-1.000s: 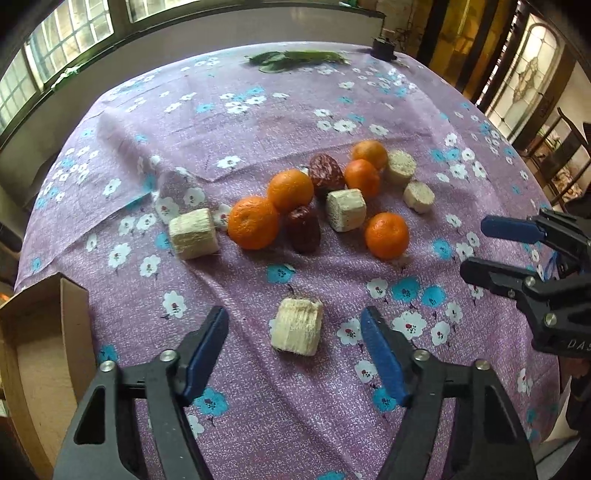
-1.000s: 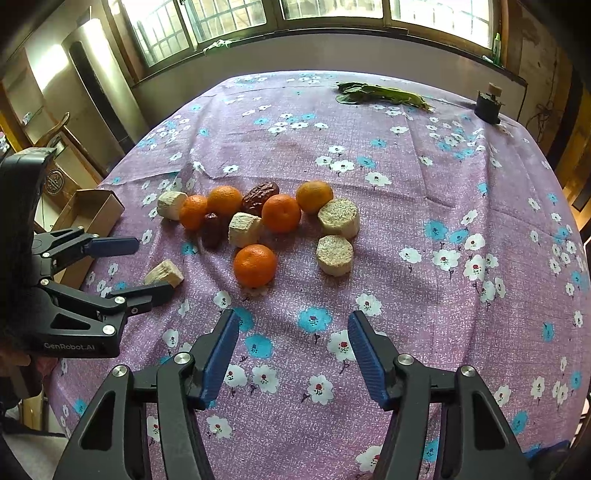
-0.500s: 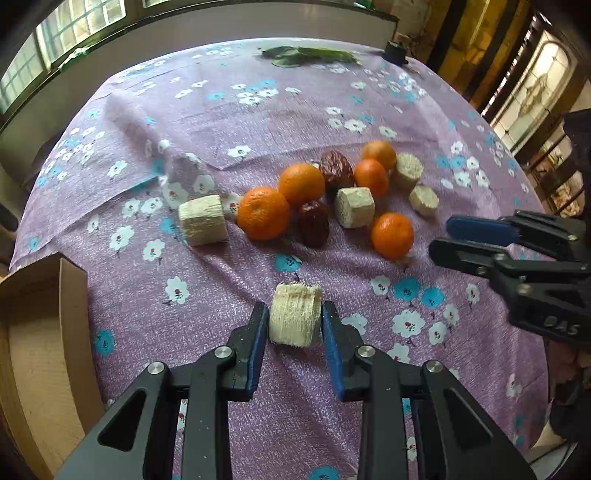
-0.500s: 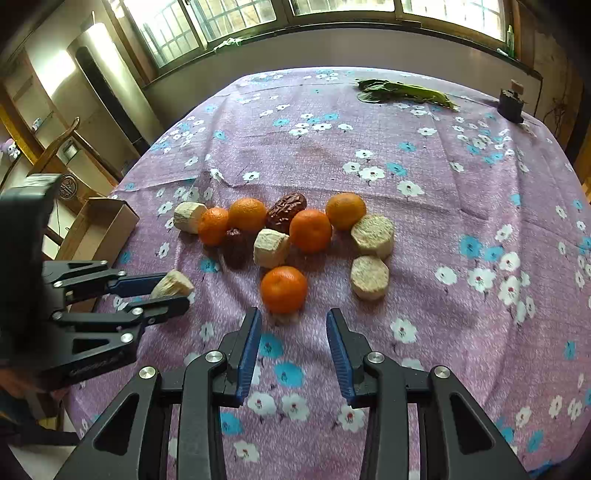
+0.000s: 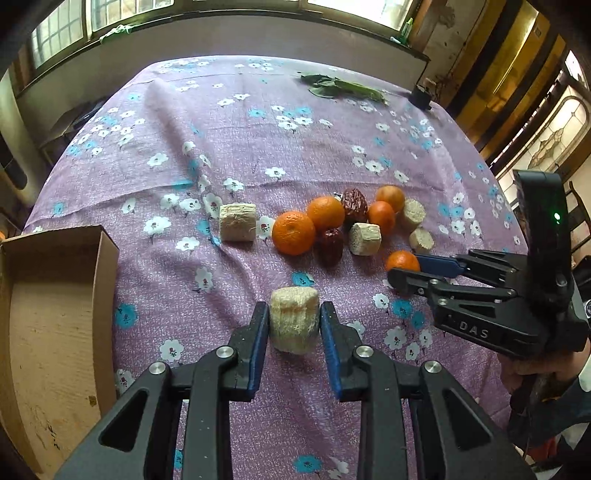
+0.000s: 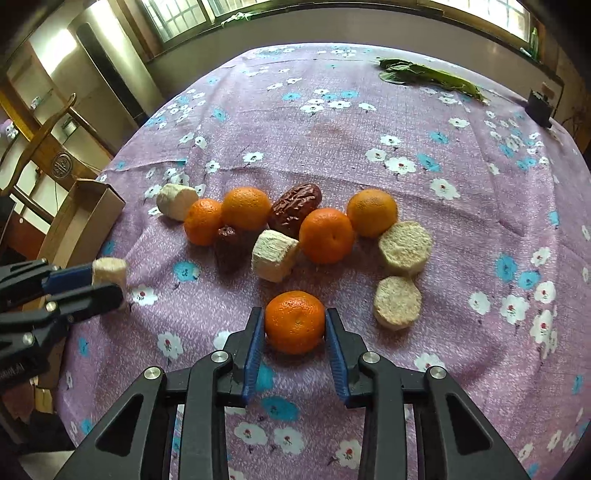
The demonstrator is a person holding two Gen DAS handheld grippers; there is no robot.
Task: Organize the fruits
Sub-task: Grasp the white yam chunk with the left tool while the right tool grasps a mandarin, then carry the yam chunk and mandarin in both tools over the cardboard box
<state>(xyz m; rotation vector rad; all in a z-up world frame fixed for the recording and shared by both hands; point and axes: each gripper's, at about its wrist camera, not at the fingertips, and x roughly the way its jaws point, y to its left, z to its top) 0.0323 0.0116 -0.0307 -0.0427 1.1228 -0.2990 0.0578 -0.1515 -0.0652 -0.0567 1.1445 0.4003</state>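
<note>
On the flowered purple tablecloth, scattered fruit.

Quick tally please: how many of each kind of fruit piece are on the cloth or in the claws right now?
Tangerines: 5, one in the right claw
Pale cut chunks: 5, one in the left claw
Red dates: 2
Total: 12

Purple tablecloth printed with white and blue flowers covers the whole table, creased near its middle. Bunch of green leaves at the far edge, with a small black object near the far right corner. Windows behind.
</note>
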